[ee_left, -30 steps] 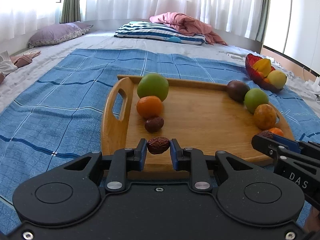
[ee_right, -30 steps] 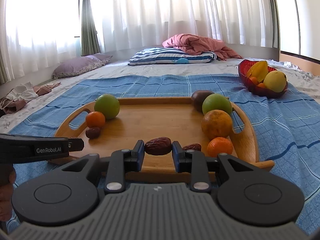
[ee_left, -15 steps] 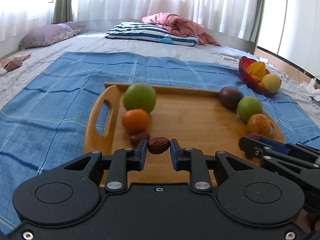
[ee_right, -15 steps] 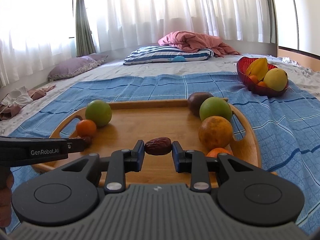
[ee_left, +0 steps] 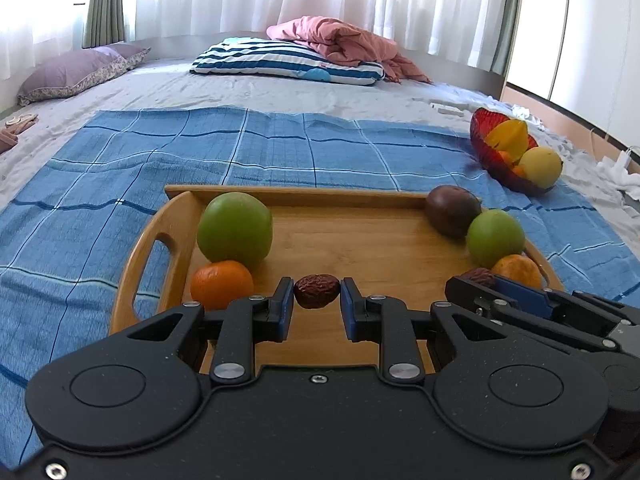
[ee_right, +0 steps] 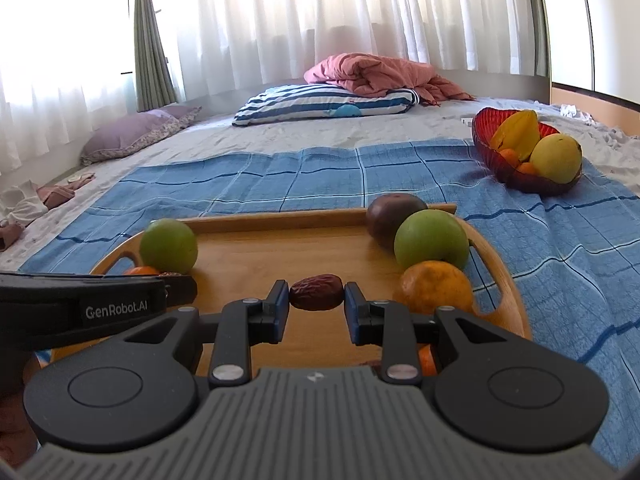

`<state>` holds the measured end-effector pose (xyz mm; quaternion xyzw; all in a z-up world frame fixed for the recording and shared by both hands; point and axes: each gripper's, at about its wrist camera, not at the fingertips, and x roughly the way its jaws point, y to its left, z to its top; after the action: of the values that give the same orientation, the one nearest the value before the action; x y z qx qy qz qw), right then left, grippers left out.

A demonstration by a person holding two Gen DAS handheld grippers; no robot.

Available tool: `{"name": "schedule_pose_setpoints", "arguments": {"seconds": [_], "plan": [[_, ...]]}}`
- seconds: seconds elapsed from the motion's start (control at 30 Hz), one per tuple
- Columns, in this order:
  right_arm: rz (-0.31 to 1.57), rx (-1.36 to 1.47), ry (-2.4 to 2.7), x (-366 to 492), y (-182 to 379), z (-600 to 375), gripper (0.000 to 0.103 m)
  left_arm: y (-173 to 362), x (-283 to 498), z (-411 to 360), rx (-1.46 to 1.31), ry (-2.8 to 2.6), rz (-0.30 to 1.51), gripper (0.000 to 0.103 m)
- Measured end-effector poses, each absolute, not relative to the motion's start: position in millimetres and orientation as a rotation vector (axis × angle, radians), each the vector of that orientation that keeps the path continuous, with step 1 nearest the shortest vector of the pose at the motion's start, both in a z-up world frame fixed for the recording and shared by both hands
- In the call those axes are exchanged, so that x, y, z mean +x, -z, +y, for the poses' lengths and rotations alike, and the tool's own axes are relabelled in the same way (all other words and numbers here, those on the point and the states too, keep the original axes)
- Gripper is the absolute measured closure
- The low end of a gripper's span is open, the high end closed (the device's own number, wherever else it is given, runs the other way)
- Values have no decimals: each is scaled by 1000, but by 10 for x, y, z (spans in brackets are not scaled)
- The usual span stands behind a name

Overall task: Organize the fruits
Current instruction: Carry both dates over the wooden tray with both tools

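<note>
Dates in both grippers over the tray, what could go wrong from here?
1. The two grippers are close: the right gripper reaches in beside the left gripper, so they might collide.
2. Each wrinkled date is pinched only at its ends and could slip, rolling across the wooden tray.

Bright backlight through curtains (ee_right: 320, 20), blown-out glare, fisheye-bent edges.

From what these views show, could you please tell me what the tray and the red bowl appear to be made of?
Tray: looks like bamboo or light wood with a smooth, slightly glossy finish; fine straight grain and a cut-out handle show.
Red bowl: probably glass or clear plastic; it is translucent, ribbed and shiny, with light glowing through the wall. Which of the two cannot be told.
</note>
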<state>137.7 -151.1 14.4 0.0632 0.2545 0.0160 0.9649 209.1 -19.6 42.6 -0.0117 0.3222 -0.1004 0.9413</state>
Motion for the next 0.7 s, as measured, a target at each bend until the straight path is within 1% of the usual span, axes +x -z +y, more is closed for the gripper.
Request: {"name": "schedule_pose_setpoints", "arguments": {"seconds": [0.33, 0.7], "plan": [[571, 173, -26, 1594, -102, -1611, 68, -349, 2341, -200, -20, 184, 685, 79], [614, 130, -36, 1695, -51, -1597, 68, -272, 2454, -234, -12, 178, 706, 79]]}}
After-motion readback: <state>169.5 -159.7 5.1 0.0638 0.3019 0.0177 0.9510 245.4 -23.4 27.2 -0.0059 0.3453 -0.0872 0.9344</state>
